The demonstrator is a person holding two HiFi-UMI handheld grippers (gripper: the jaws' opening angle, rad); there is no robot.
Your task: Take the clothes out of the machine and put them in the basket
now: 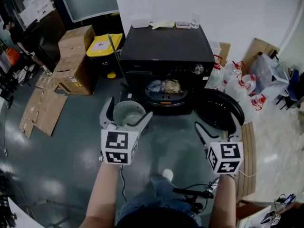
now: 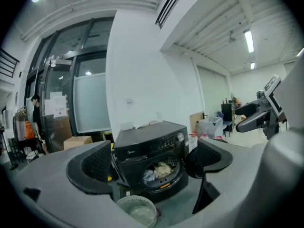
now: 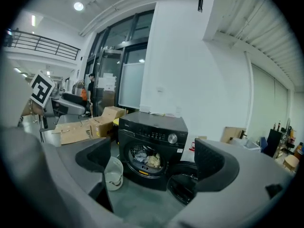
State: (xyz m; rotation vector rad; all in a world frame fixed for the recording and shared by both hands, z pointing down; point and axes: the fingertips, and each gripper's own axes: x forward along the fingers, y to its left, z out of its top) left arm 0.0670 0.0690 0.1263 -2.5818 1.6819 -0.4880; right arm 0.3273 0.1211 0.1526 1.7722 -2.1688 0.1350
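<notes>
A bundle of pale, crumpled clothes (image 1: 165,86) lies inside the drum of the black front-loading washing machine (image 1: 166,51), visible through the round opening; a bluish-grey piece sits to the left of a cream one. The machine's round black door (image 1: 219,109) hangs wide open at its right, lying low toward the grey floor (image 1: 71,146). Just in front of the machine's left corner stands the round, pale, perforated plastic basket (image 1: 129,112), upright; no clothes show in it.

The left gripper (image 1: 129,109) hangs above the basket in the head view, its jaws spread wide with nothing between them; its own view shows the machine and basket framed in the gap. The right gripper (image 1: 217,129) hovers above the floor near the open door, its jaws likewise wide apart and holding nothing. Neither touches the clothes.

A few small flat items (image 1: 164,25) rest on the machine's top by the white wall. To the left stand stacked brown cardboard boxes (image 1: 73,56) and a yellow-lidded bin (image 1: 104,45); to the right, clear plastic bags with red print (image 1: 232,77).
</notes>
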